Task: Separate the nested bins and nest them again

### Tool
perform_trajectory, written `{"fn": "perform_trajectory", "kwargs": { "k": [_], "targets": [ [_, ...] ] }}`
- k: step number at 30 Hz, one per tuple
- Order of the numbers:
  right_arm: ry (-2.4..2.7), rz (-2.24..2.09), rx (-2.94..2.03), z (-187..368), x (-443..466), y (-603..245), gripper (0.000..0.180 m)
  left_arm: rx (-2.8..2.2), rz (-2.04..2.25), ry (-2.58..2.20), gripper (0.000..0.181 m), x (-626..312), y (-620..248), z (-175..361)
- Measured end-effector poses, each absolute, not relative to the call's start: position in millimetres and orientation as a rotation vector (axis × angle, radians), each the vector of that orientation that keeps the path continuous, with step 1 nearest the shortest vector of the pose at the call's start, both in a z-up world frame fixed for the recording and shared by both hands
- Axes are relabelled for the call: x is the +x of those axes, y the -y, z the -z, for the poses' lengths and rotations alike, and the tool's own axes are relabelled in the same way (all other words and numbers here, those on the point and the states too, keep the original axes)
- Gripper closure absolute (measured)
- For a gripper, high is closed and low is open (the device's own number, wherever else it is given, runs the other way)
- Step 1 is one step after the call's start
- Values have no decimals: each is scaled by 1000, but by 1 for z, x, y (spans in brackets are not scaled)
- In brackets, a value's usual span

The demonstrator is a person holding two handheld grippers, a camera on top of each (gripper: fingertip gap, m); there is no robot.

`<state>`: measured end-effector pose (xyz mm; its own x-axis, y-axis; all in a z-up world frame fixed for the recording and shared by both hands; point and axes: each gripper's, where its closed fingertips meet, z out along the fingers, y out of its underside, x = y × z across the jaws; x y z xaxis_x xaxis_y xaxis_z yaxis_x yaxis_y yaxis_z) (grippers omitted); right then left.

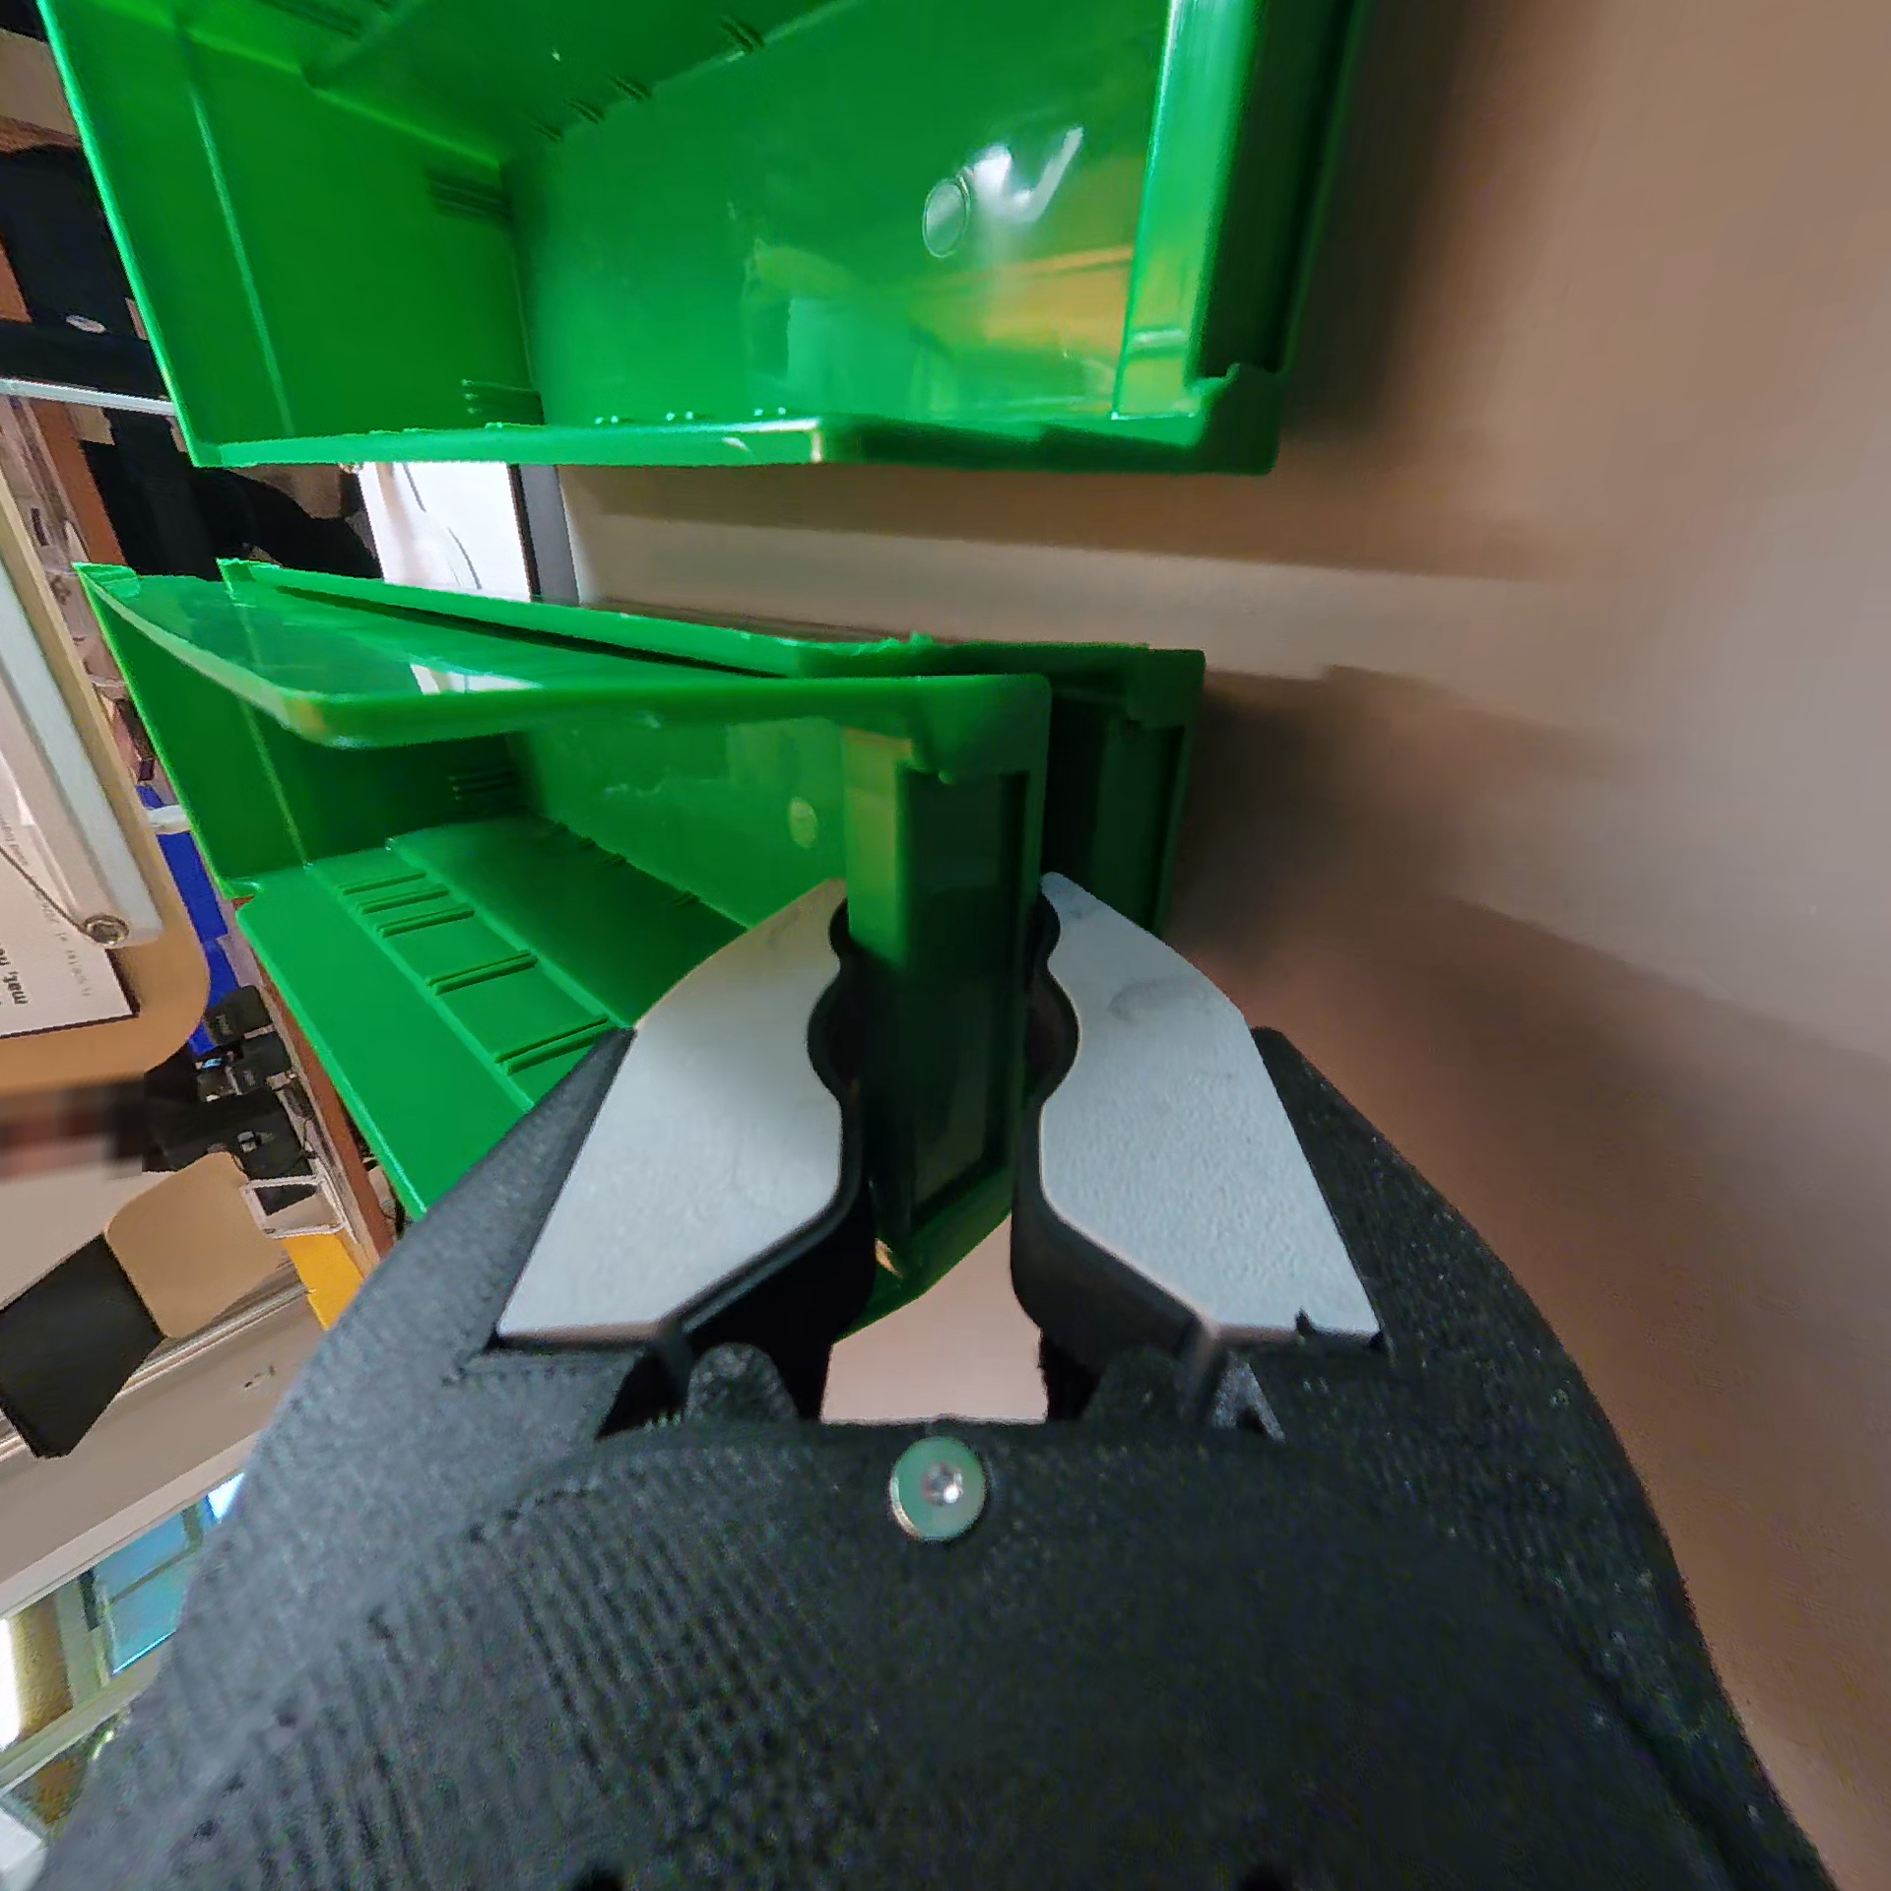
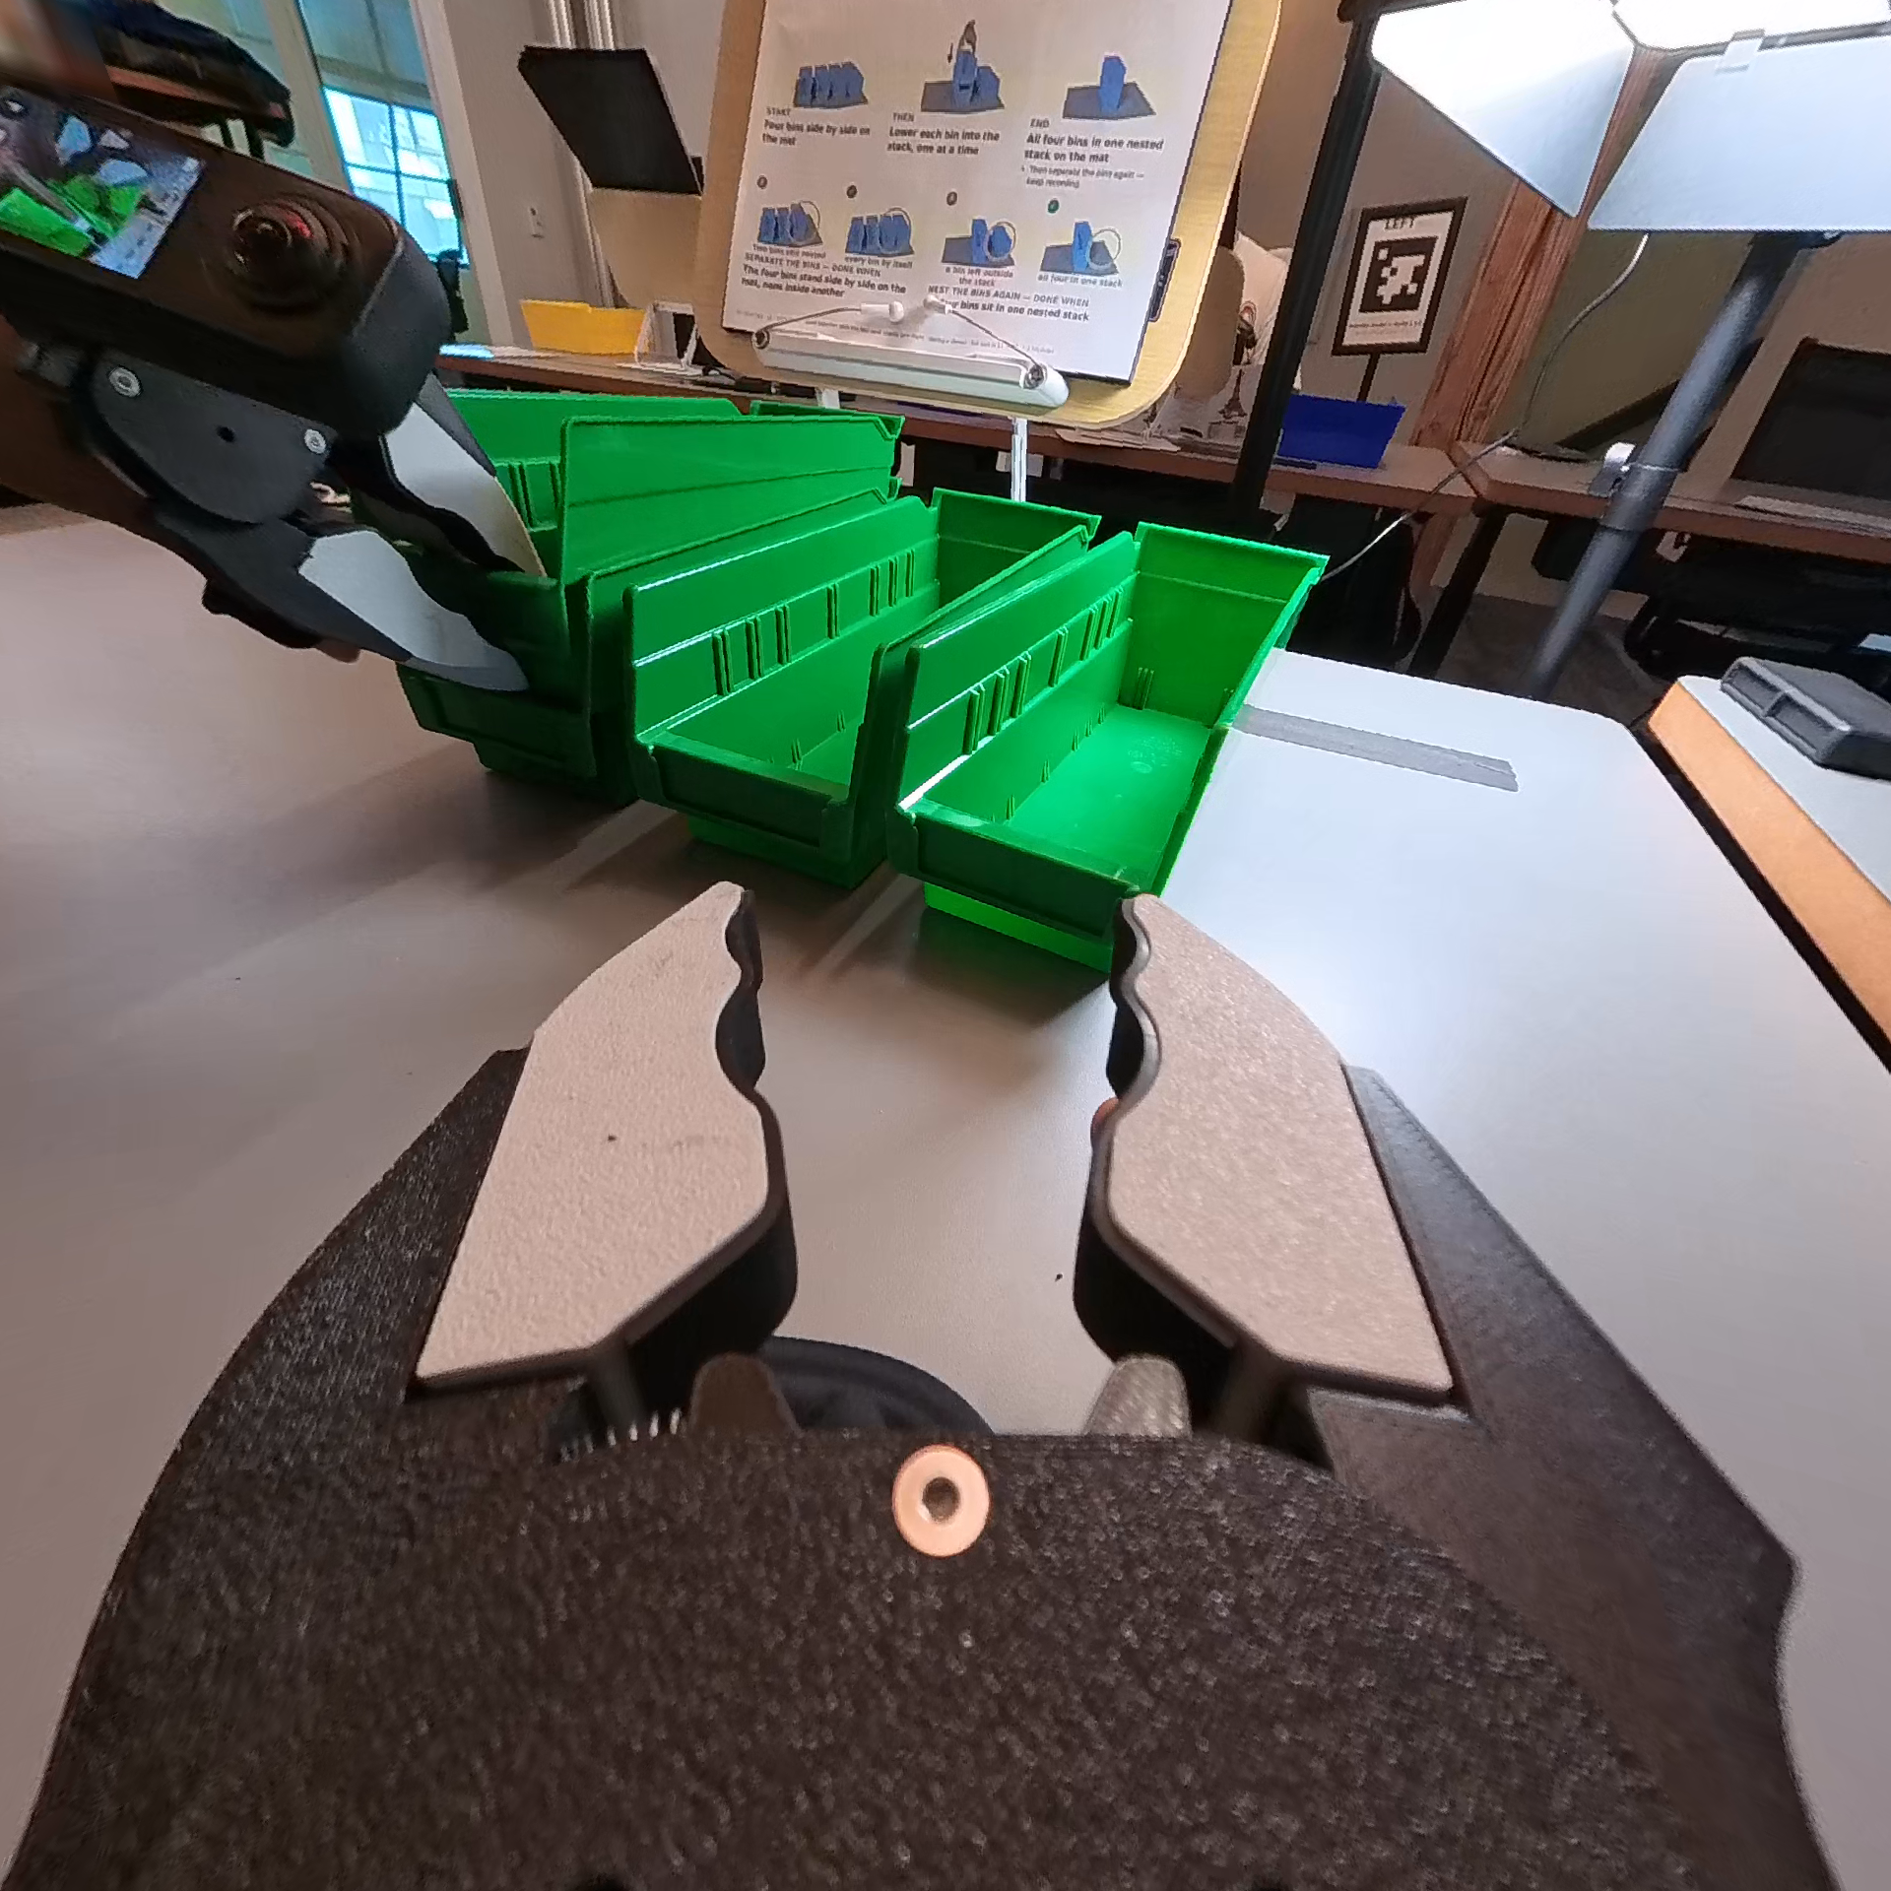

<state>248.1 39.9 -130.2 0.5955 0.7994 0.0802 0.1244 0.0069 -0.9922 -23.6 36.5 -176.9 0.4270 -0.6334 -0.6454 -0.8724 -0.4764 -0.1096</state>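
Several green plastic bins stand on a grey table (image 2: 1433, 972). At the left is a nested stack. Its upper bin (image 2: 716, 481) sits tilted inside the lower bin (image 2: 512, 727). My left gripper (image 2: 522, 624) is shut on the front wall of the upper bin (image 1: 952, 1023), with the outer bin (image 1: 1126, 778) just behind it. Two single bins stand side by side to the right, a middle bin (image 2: 757, 737) and a right bin (image 2: 1105, 798). One single bin (image 1: 716, 256) also shows in the left wrist view. My right gripper (image 2: 931, 911) is open and empty, low over the table just in front of the right bin.
An instruction sheet on a wooden stand (image 2: 972, 184) stands behind the bins. A grey tape strip (image 2: 1381, 747) lies right of the bins. A second table with a wooden edge (image 2: 1791, 849) sits at the right. A lamp pole (image 2: 1658, 491) rises at the back right. My right fingertips sit around 30 cm from my left ones.
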Motion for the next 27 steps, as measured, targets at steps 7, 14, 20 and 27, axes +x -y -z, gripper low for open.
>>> {"fn": "perform_trajectory", "kwargs": {
  "k": [7, 14, 20, 27],
  "targets": [
    [819, -633, -1496, 130, 248, -40, 115, -2207, -736, -1240, 148, -20, -39, 174],
    [823, -632, -1502, 131, 248, -40, 116, -2129, -616, -1163, 130, -3, -37, 138],
    [823, -632, -1500, 131, 247, -40, 116, -1992, -504, -1096, 130, 29, -37, 90],
    [819, -639, -1490, 129, 248, -40, 116, -1974, -456, -1147, 130, 63, -47, 93]
  ]
}}
